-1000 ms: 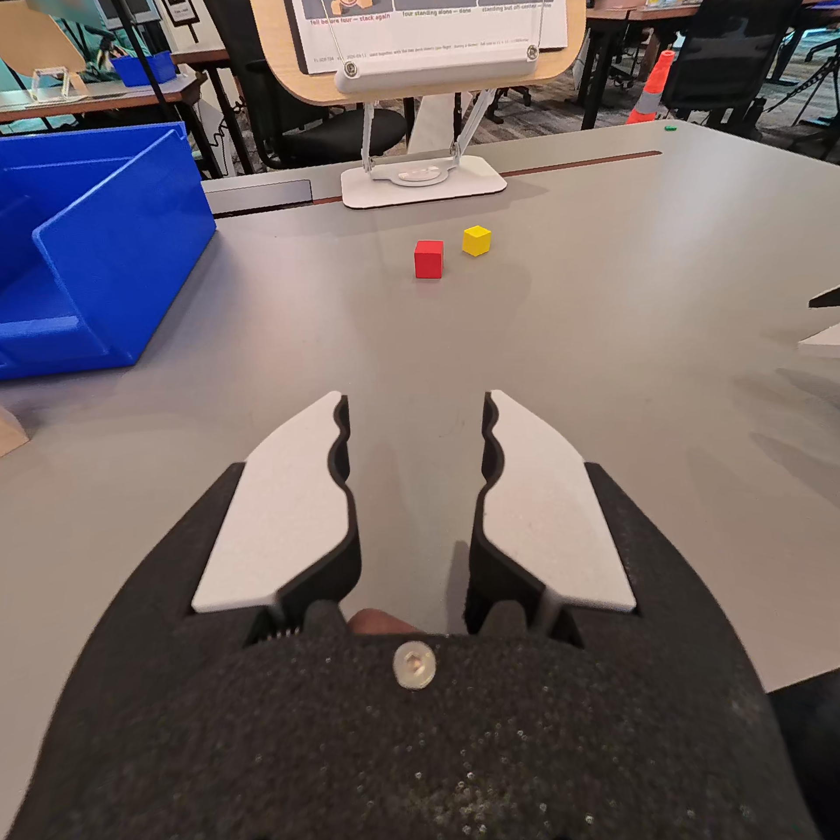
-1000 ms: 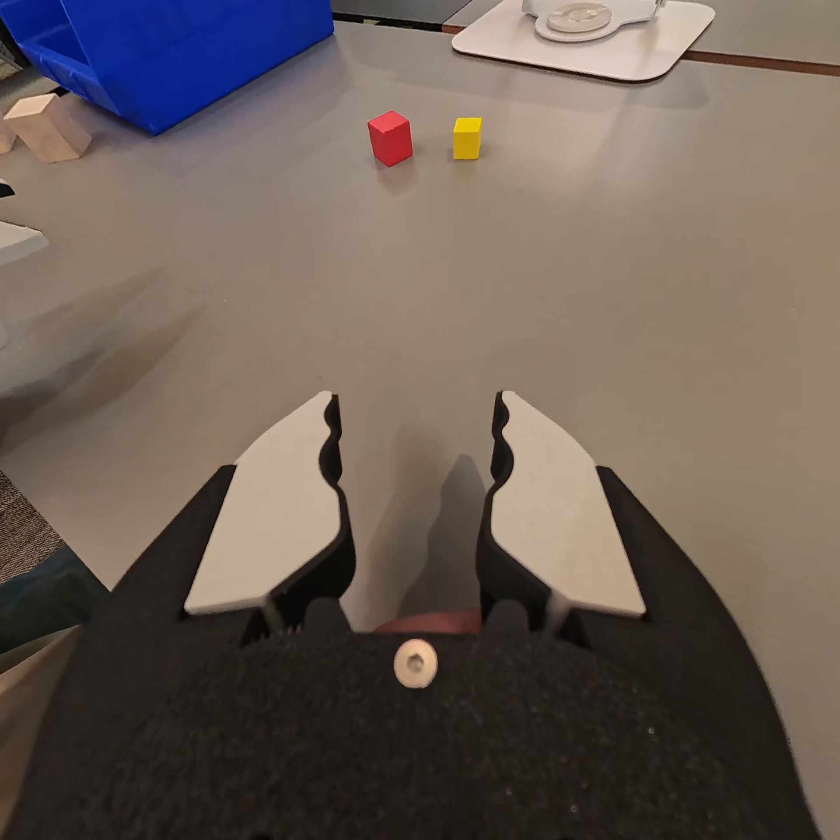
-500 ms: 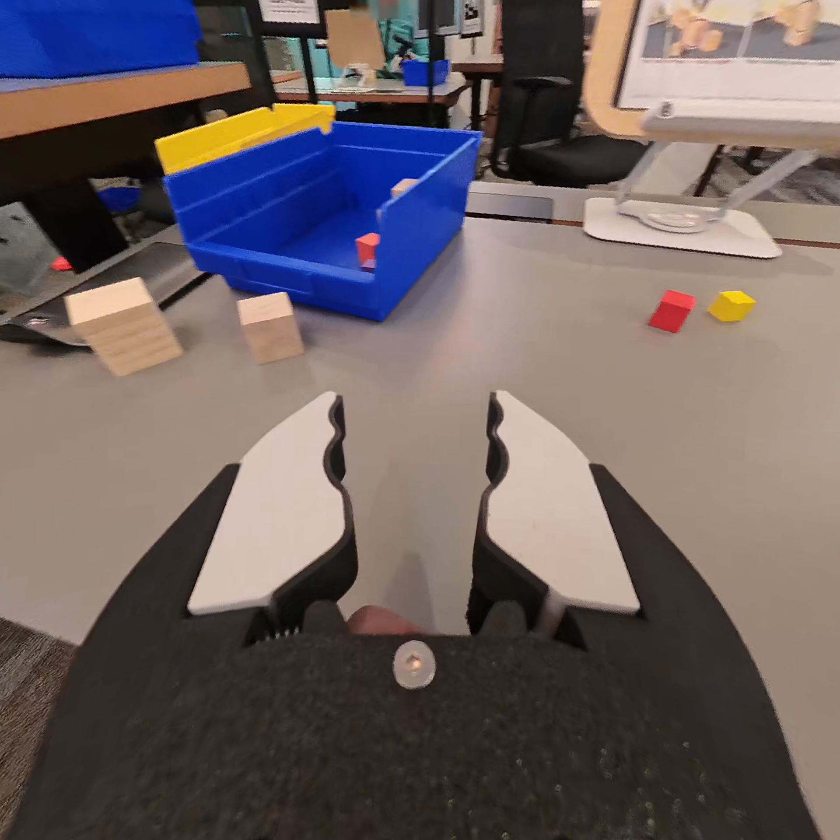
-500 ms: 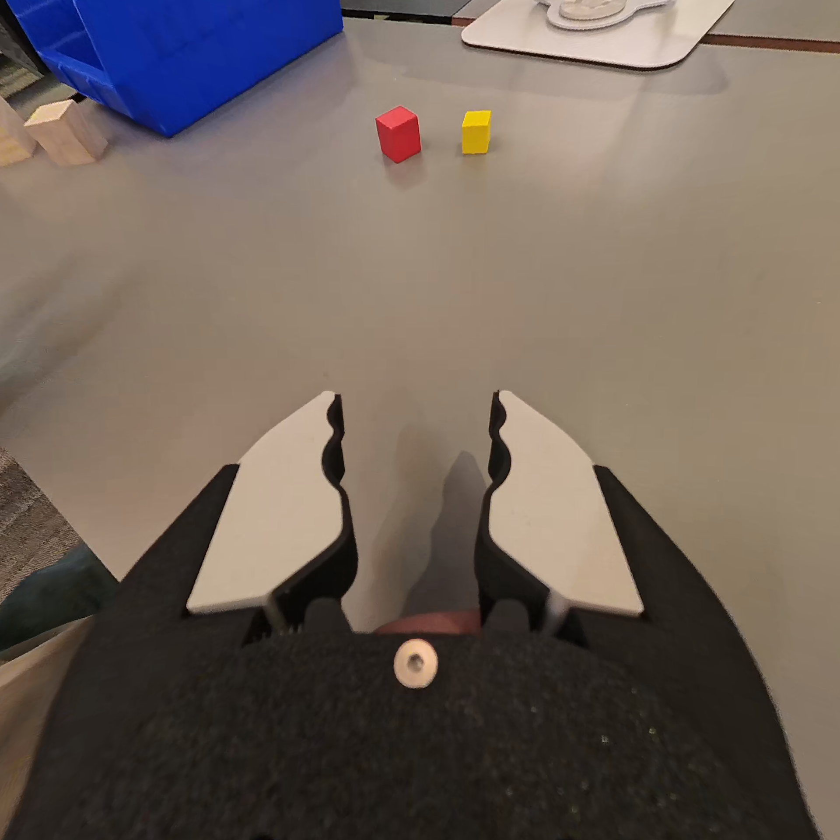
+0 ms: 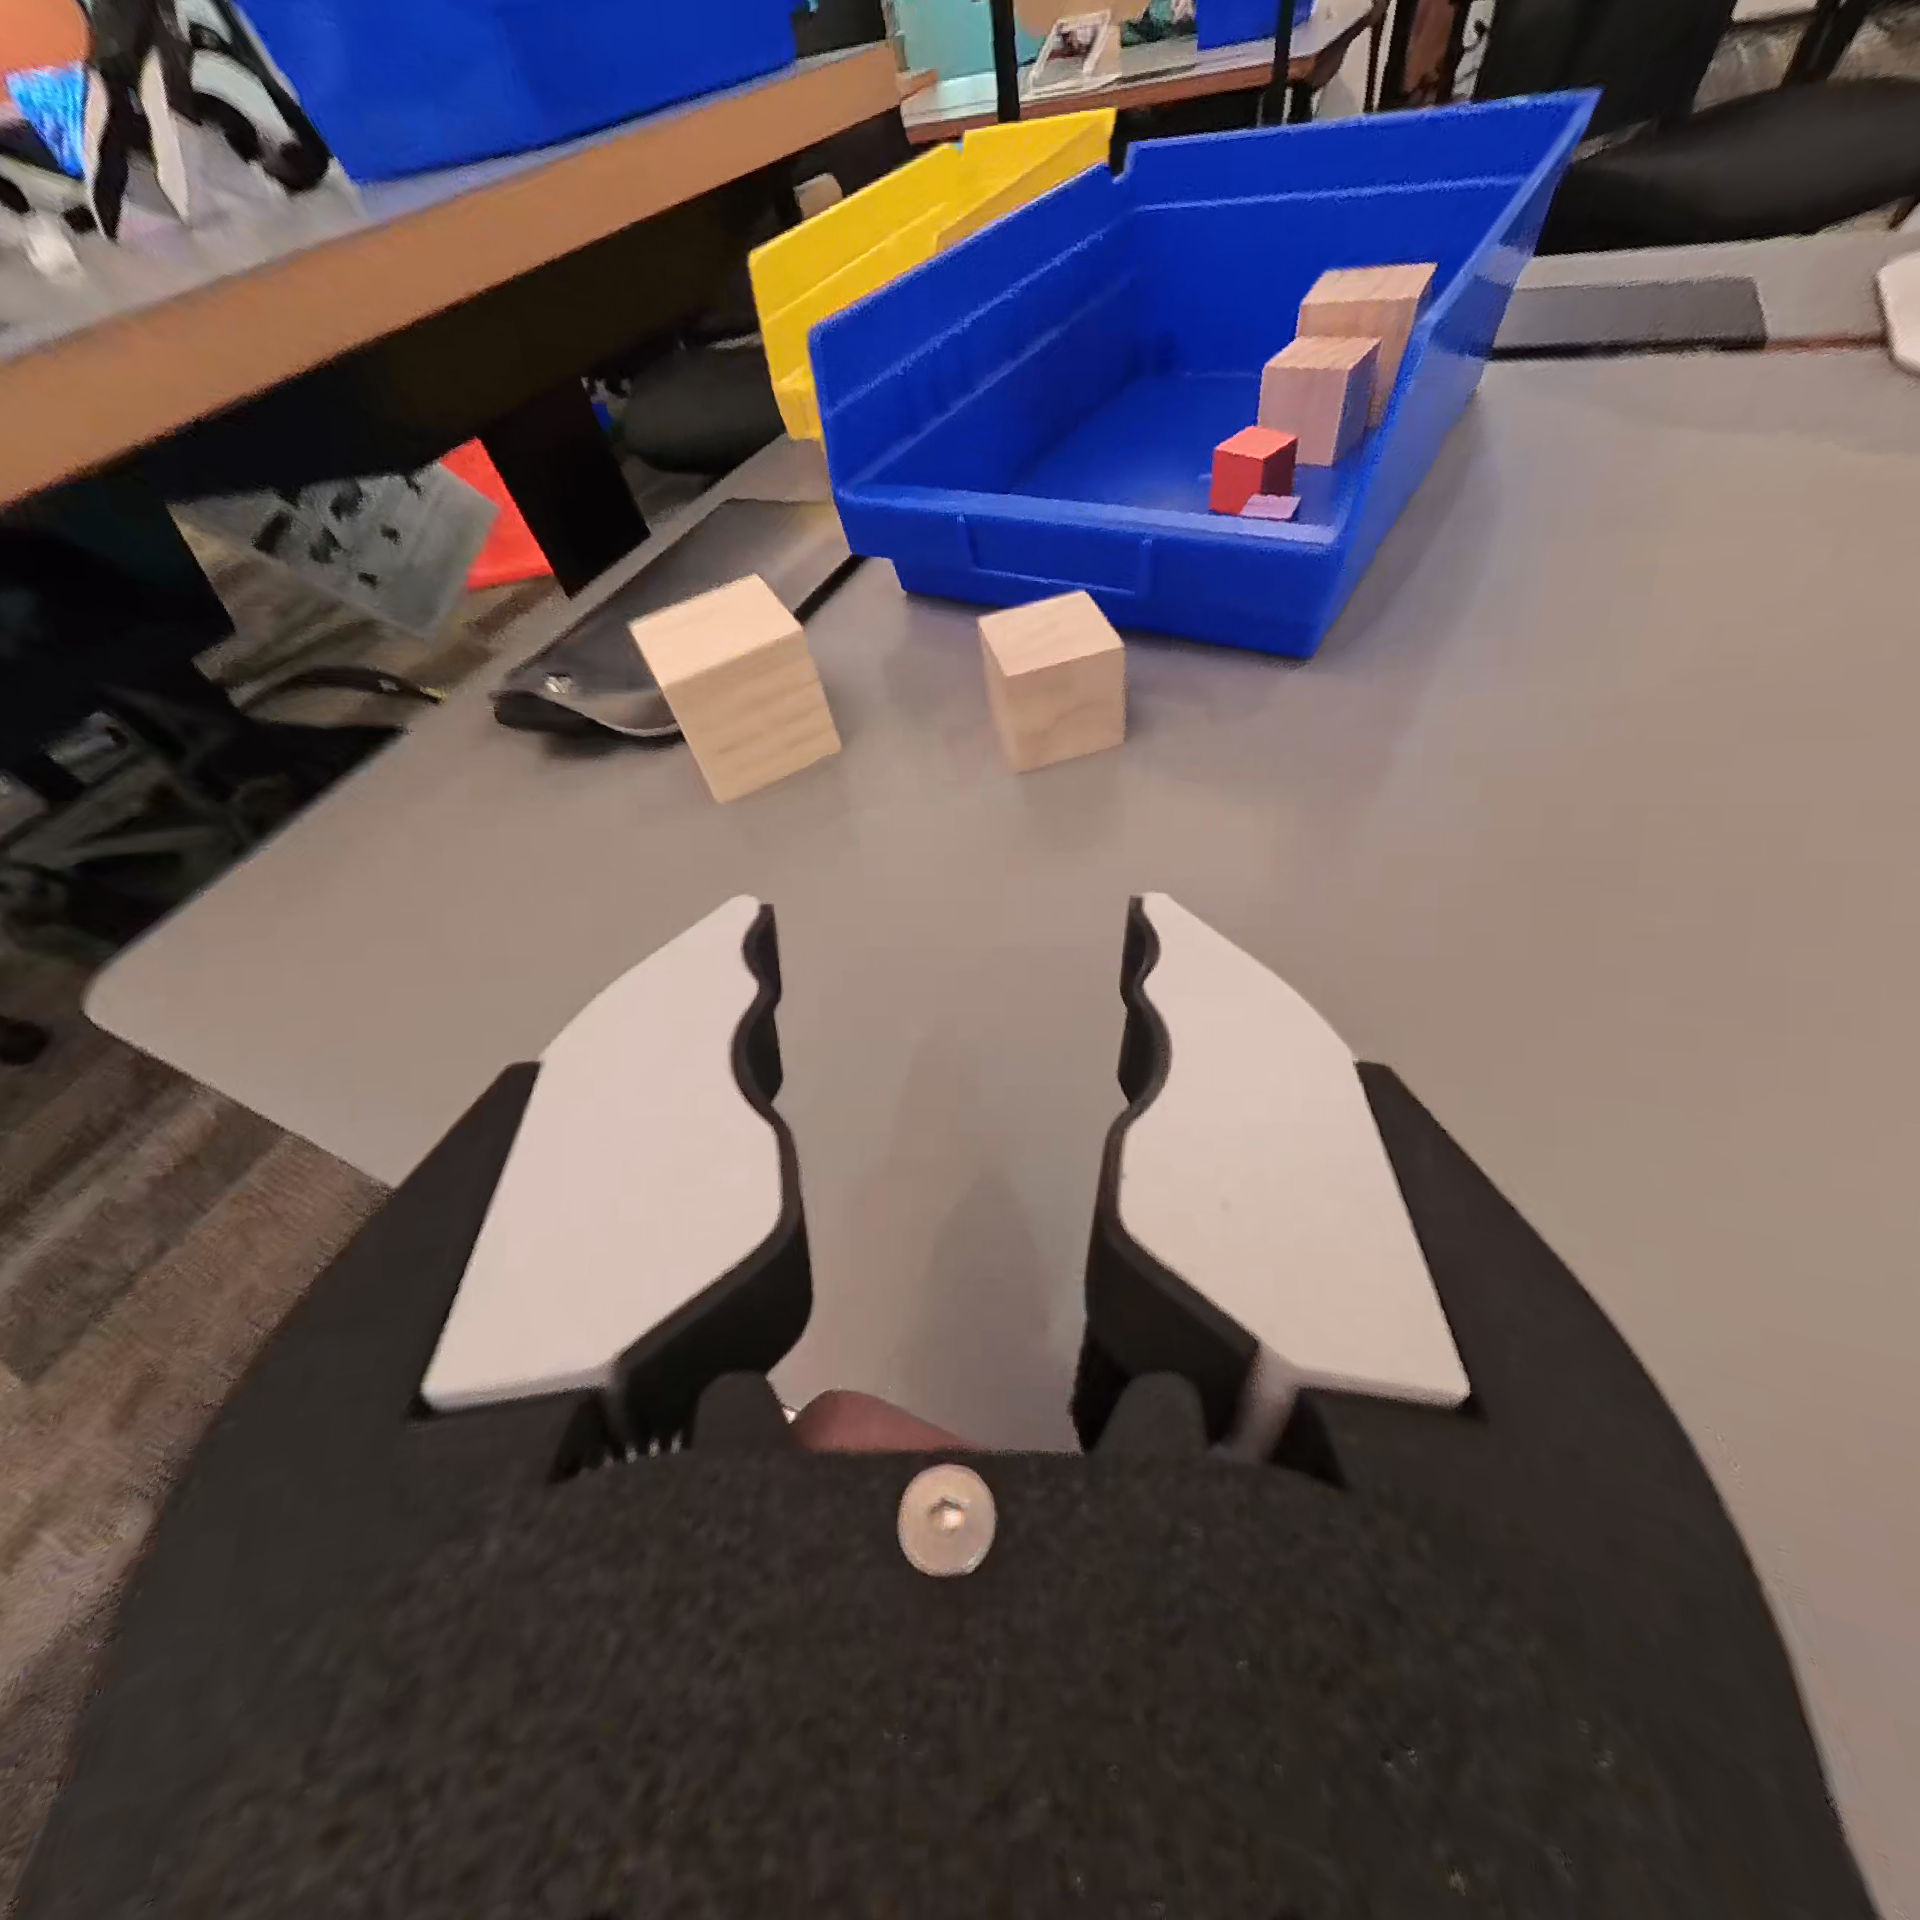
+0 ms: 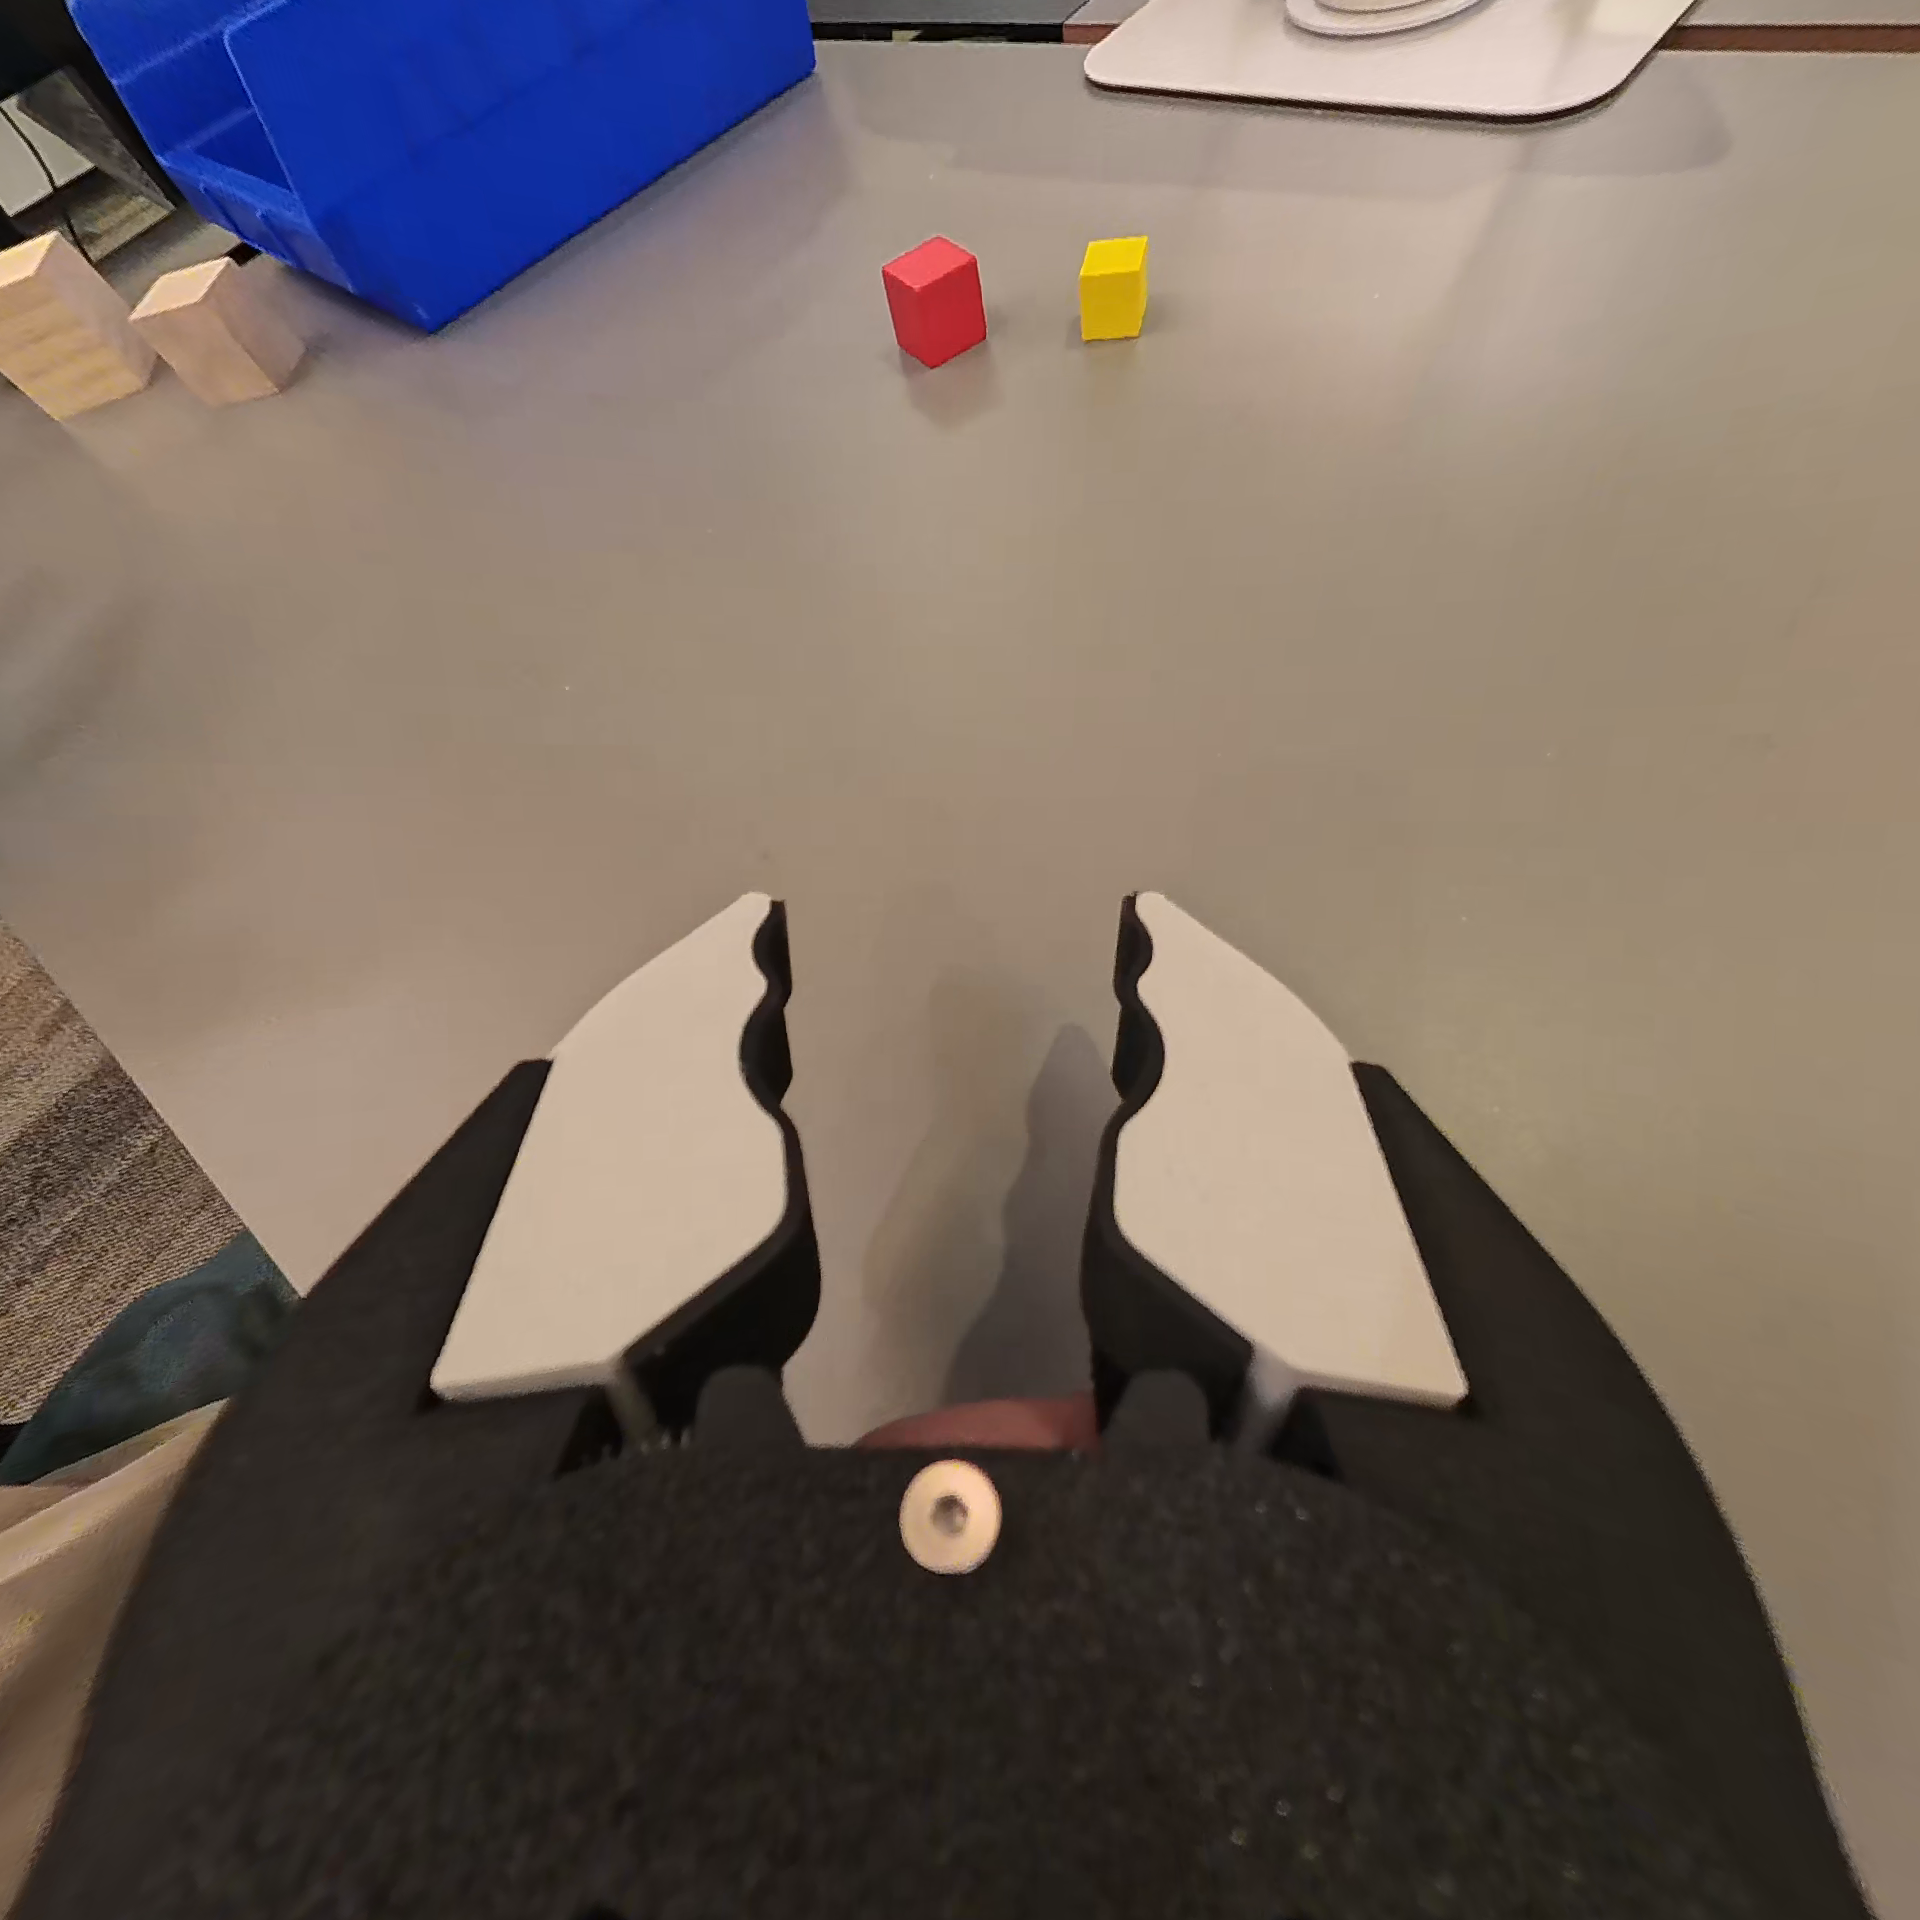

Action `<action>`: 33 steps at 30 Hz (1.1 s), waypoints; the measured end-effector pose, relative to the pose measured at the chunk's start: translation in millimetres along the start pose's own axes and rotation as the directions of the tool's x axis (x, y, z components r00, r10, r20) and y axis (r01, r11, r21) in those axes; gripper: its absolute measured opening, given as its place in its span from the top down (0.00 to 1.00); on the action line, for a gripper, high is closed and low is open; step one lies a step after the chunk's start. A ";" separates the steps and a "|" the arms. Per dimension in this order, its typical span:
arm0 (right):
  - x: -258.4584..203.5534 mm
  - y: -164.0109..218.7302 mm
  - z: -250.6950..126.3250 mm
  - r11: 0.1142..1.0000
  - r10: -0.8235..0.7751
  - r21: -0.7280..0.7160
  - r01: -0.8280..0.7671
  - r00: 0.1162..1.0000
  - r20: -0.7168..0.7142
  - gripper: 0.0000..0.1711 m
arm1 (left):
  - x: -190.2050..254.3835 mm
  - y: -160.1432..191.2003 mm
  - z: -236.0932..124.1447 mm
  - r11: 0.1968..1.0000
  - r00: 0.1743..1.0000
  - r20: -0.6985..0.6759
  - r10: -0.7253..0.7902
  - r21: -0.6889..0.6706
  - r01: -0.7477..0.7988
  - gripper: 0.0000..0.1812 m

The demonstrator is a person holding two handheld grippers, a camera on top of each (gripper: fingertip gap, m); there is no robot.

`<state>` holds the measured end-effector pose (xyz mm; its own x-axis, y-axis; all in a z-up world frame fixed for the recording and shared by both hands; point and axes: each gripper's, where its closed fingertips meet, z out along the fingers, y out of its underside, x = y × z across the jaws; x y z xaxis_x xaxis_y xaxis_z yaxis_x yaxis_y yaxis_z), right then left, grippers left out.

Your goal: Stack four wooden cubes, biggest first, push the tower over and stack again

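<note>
The left tool (image 5: 948,914) stood agape and empty above the grey surface (image 5: 1455,935); ahead, near the surface's left edge, sat the large plain cube (image 5: 736,701) and the smaller plain cube (image 5: 1055,681), apart, before the blue bin (image 5: 1091,561). The right tool (image 6: 951,909) was likewise agape and empty, with the red cube (image 6: 934,300) and yellow cube (image 6: 1113,288) toward the far edge.

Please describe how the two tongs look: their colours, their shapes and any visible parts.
The left tongs and right tongs look alike. Each has a rough black body with a round silver screw in the middle and two pale grey fingers that taper forward. The inner edges are black and wavy. No cables or sleeves show.
</note>
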<state>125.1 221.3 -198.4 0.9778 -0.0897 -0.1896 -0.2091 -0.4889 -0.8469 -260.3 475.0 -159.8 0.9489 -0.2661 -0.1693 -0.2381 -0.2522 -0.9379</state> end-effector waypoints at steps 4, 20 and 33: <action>-0.3 0.6 -0.4 1.000 -0.018 -0.005 0.018 1.000 -0.007 0.65 | -31.0 -15.3 28.7 0.966 0.963 -0.069 0.260 -0.001 -0.260 0.68; -2.5 4.0 3.8 0.999 -0.034 -0.035 0.033 0.999 -0.006 0.67 | -72.7 2.0 164.3 0.489 0.526 -0.782 0.335 -0.333 -0.806 0.57; -4.0 4.5 4.0 0.999 -0.034 -0.037 0.034 0.999 0.005 0.69 | -55.6 6.1 158.6 0.397 0.386 -0.829 0.403 -0.222 -0.891 0.65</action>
<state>120.2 222.9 -203.5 0.9841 -0.0690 -0.1635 -0.1752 -0.5233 -0.8339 -281.7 635.8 -204.1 0.0988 -0.9763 -0.1928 -0.9856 -0.0693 -0.1541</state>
